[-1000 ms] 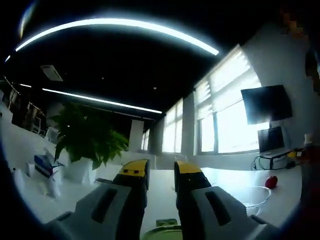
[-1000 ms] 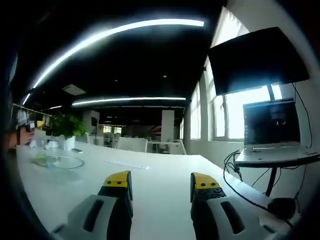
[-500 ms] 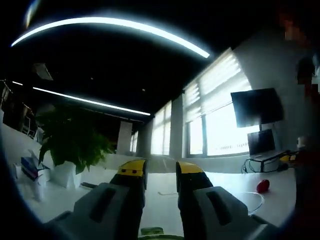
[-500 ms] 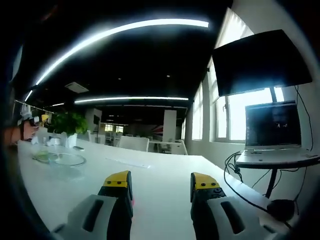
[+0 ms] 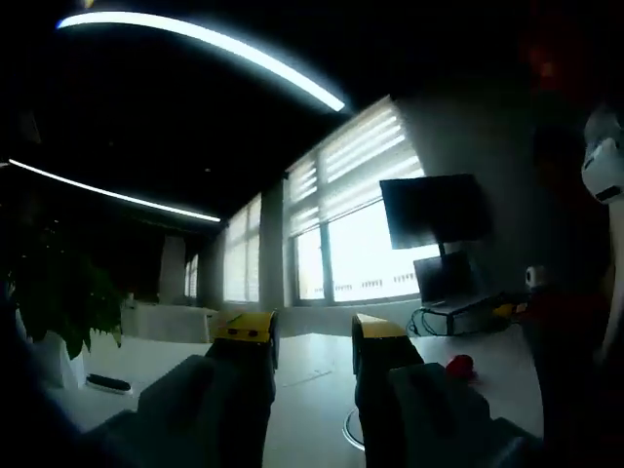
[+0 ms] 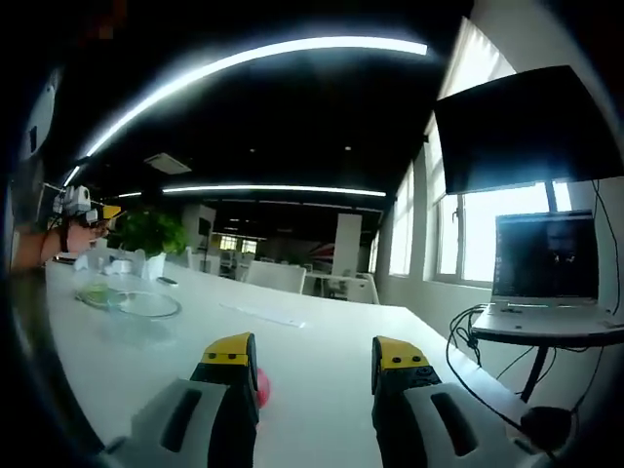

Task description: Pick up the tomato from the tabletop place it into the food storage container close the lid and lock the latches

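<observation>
Tomato lies on the white table, at about 3 o'clock of the left gripper, whose jaws stand parted on nothing. In the right gripper view it peeks out red just beside the left jaw of the right gripper, likewise released and empty. A clear container sits far off at 10 o'clock.

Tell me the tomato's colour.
Red; the tomato shows best in the left gripper view, lying on the white table.
</observation>
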